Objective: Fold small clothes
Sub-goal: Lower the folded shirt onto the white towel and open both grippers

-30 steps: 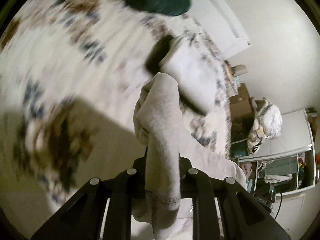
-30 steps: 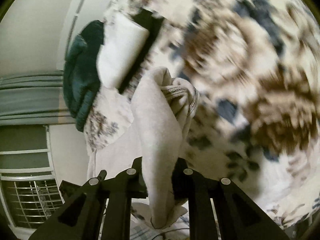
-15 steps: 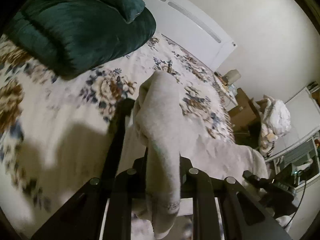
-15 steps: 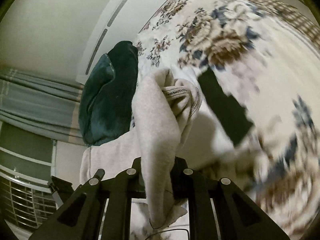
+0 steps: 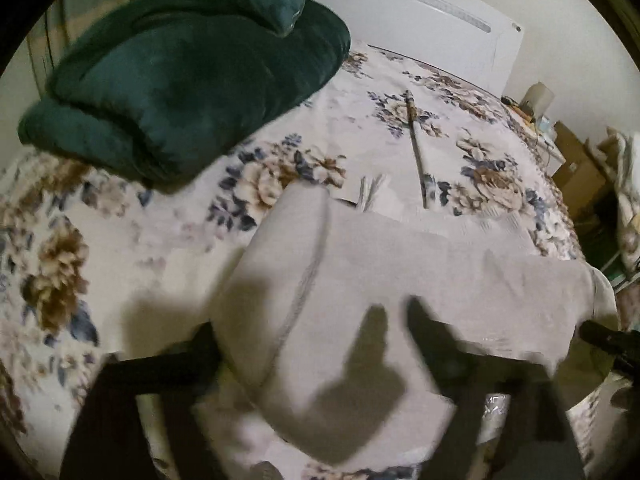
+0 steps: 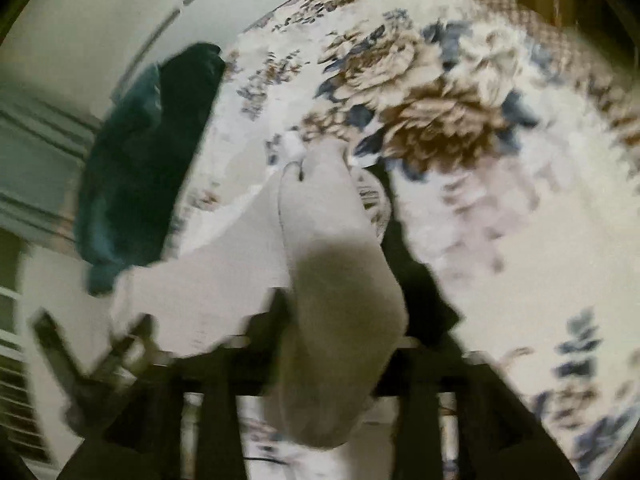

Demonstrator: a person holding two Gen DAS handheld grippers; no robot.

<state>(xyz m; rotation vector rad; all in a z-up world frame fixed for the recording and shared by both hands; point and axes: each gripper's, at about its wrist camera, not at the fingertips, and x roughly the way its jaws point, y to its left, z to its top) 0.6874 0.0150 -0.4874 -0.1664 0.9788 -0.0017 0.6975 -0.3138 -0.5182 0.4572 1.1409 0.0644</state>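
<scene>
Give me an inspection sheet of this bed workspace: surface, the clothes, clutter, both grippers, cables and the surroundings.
Surface: floral bedspread in cream, brown and blue covers the bed.
Job's things: pale grey knit garment spread out on the bedspread, stitched seam showing.
Clutter: dark green velvet cushion near the headboard; thin rod lying on the spread.
Grippers: left gripper blurred, fingers apart either side of the garment; right gripper has the garment's end between its fingers, blurred.
Cables: thin dark cable at the bottom of the right view, faint.
Surroundings: white headboard, cardboard boxes, curtains.
</scene>
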